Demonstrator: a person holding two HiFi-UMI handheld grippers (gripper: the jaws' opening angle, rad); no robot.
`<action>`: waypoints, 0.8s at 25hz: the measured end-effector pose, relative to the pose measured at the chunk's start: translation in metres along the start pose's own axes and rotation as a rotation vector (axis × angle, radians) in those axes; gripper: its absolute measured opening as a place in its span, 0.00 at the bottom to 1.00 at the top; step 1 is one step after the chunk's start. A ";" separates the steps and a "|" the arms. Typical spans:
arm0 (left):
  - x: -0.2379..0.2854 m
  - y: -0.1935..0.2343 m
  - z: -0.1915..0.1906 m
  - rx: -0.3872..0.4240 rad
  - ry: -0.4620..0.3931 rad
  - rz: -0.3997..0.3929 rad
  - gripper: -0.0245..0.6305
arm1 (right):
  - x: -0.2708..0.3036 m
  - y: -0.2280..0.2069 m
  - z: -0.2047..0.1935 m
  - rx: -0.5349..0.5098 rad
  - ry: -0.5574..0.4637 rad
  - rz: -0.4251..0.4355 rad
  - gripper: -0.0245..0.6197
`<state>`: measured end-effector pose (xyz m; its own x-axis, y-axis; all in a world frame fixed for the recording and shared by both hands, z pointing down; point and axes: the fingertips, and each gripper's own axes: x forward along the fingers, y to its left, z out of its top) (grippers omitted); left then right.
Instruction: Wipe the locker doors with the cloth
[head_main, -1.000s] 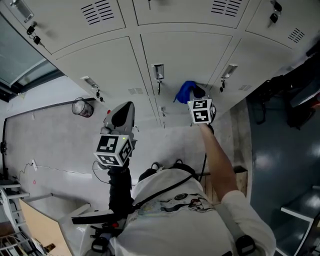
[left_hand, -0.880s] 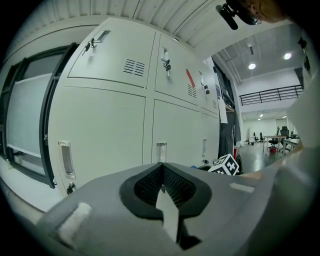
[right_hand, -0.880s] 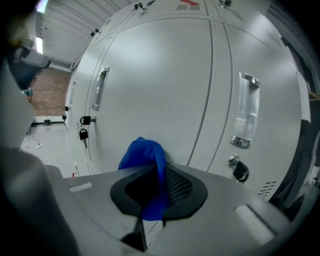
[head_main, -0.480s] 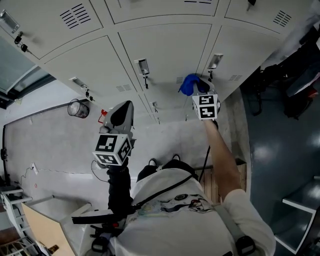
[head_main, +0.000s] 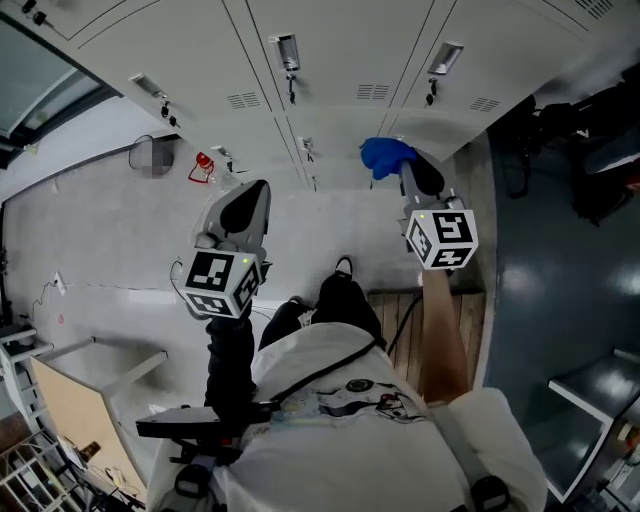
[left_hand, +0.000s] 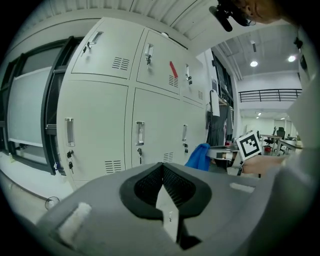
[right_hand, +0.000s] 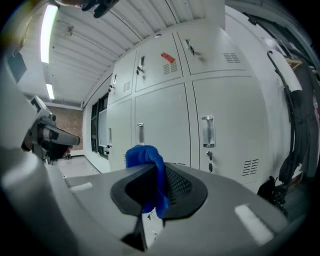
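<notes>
A bank of pale grey locker doors (head_main: 340, 60) with metal handles fills the far side of the head view. My right gripper (head_main: 405, 165) is shut on a bunched blue cloth (head_main: 385, 155), held a short way off the doors and not touching them. In the right gripper view the blue cloth (right_hand: 149, 177) sticks up between the closed jaws, with the locker doors (right_hand: 227, 120) beyond. My left gripper (head_main: 243, 205) is shut and holds nothing, lower left, away from the lockers. In the left gripper view the locker doors (left_hand: 100, 125) and the cloth (left_hand: 199, 156) both show.
A light floor (head_main: 100, 250) lies before the lockers. A clear cup (head_main: 150, 158) and a small red item (head_main: 203, 166) sit by the locker base. Dark clothing (head_main: 590, 130) hangs at right. A wooden pallet (head_main: 400, 320) lies underfoot; a shelf and cart (head_main: 60, 400) stand at lower left.
My right gripper with the cloth has come off the locker door and drawn back toward me. The head view has tilted down. The left gripper has kept its place.
</notes>
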<state>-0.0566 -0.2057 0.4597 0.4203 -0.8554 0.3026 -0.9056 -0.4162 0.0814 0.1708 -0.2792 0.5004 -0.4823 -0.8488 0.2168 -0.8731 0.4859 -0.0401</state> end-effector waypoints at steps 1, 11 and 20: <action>-0.010 -0.001 -0.003 -0.003 -0.006 0.001 0.04 | -0.015 0.012 0.003 0.007 -0.014 0.004 0.10; -0.174 -0.002 -0.037 0.017 -0.083 0.003 0.04 | -0.164 0.152 0.031 0.021 -0.135 -0.066 0.10; -0.283 -0.033 -0.064 -0.011 -0.115 -0.045 0.04 | -0.273 0.232 0.038 0.032 -0.159 -0.135 0.10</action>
<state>-0.1497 0.0701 0.4320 0.4638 -0.8659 0.1875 -0.8859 -0.4522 0.1033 0.0970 0.0570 0.3951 -0.3636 -0.9292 0.0661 -0.9312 0.3607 -0.0522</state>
